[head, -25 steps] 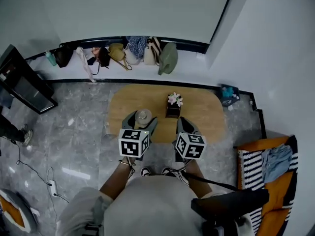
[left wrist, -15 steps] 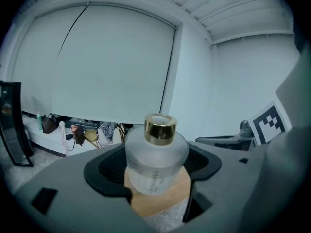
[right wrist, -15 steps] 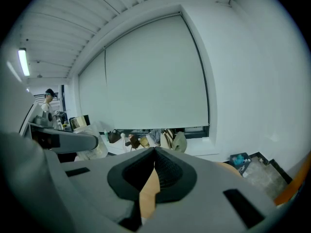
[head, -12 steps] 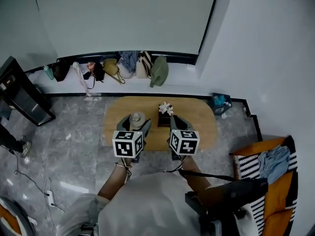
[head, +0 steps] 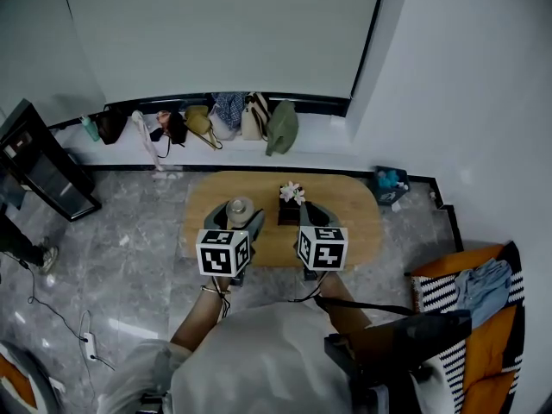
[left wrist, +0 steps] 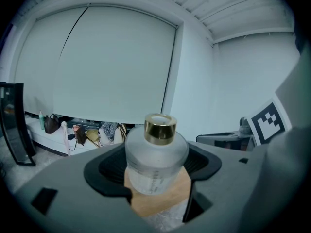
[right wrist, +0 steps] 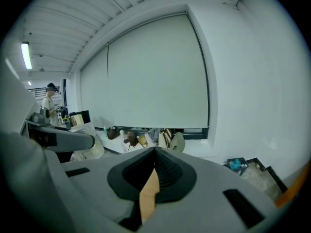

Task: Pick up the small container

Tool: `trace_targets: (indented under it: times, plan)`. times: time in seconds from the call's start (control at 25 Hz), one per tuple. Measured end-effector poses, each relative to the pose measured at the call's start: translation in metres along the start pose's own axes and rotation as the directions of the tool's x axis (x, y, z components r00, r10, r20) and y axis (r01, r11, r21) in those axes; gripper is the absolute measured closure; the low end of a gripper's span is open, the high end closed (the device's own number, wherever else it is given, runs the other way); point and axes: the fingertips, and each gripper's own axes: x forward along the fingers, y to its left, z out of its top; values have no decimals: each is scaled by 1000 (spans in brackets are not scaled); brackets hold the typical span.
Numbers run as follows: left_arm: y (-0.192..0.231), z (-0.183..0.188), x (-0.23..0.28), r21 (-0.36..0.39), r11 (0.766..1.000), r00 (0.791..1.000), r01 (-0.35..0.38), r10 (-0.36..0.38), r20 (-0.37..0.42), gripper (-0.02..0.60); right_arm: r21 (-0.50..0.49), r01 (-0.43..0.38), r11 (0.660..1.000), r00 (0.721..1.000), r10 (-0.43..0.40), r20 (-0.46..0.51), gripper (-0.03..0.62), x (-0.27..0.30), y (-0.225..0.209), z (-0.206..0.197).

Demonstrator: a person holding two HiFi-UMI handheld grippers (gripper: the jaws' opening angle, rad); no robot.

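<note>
The small container [head: 239,210] is a frosted bottle with a gold cap [left wrist: 159,125], standing upright between my left gripper's jaws [left wrist: 155,178]. My left gripper [head: 237,217] is shut on its body above the near left part of the oval wooden table [head: 354,210]. Whether the bottle's base touches the table is hidden. My right gripper [head: 309,211] hangs beside it over the table's near edge. In the right gripper view the right gripper [right wrist: 154,155] is shut, with nothing in it and only a sliver of table showing.
A dark box with white flowers [head: 291,203] stands mid-table, just beyond the grippers. Several bags [head: 216,121] line the ledge by the back wall. A black cabinet [head: 39,171] is at left, a striped orange seat [head: 470,296] at right, and a person [right wrist: 48,103] stands far left.
The head camera has tilted, so the table sits lower and smaller in view. Both grippers keep nearly the same places, and the left stays shut on the bottle.
</note>
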Motion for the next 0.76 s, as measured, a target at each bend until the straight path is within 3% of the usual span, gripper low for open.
trace_targets:
  times: [0.76]
  plan:
    - [-16, -10, 5, 4, 1000, 1000, -1, 1, -11, 236, -9, 12, 1000, 1000, -12, -11, 571, -10, -16, -12]
